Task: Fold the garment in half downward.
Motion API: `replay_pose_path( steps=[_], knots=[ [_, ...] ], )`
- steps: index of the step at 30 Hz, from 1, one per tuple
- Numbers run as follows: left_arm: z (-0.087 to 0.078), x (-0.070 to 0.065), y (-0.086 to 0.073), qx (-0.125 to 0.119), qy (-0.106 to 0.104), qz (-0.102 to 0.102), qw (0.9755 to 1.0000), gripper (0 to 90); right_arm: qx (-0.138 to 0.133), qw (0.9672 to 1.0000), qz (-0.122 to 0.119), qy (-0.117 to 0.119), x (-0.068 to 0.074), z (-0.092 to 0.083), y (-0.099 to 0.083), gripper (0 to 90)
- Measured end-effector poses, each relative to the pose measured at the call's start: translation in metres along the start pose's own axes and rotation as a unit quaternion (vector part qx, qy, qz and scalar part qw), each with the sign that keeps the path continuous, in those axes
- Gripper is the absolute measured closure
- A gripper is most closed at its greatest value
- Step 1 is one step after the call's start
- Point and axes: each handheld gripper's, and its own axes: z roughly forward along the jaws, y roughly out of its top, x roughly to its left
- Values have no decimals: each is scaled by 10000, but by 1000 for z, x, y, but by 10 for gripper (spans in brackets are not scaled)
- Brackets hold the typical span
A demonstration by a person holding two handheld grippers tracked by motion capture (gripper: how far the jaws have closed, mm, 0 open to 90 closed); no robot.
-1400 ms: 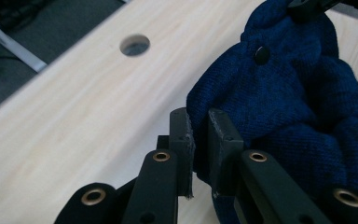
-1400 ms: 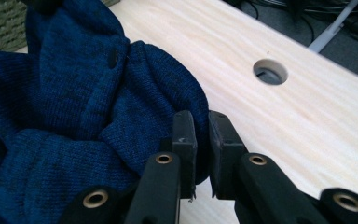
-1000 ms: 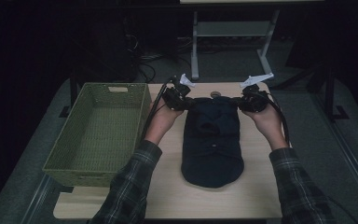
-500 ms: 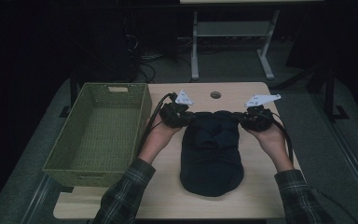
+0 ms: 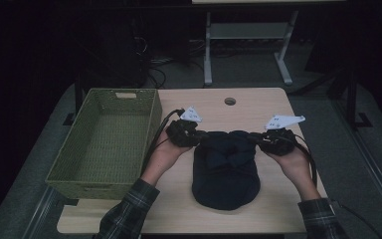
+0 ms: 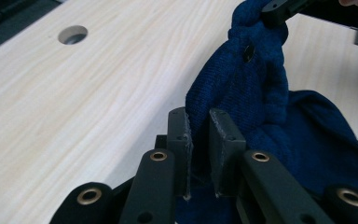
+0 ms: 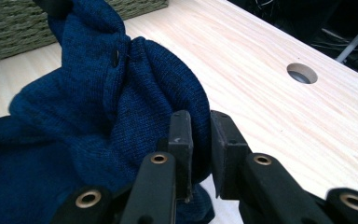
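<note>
High view: a dark blue knit garment (image 5: 226, 169) lies folded on the table (image 5: 278, 209), just right of the green basket (image 5: 104, 144). Its long axis runs from twelve to six o'clock, with the far edge lifted and stretched from nine to three o'clock between the two tools. The left gripper (image 6: 198, 126) pinches the nine o'clock corner, jaws narrow on the cloth. The right gripper (image 7: 200, 128) clamps the three o'clock corner the same way.

The sweater (image 5: 226, 169) lies on the table (image 5: 258, 104), right of the basket (image 5: 104, 144). A hole (image 5: 230, 101) sits far behind the sweater.
</note>
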Motion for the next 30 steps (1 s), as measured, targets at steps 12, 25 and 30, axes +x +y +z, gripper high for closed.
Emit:
replay_pose_path(
  steps=[12,25,30],
  knots=[
    [-1,-15,-12,6,-141,55,9999,790,25,10000,-6,18,20,-9,-19,783],
    [-1,-27,-27,98,-389,37,9992,788,97,9998,13,196,36,-17,-35,773],
    [-2,-35,-28,119,-403,98,9991,787,60,9994,136,304,39,-20,-43,772]
  ],
)
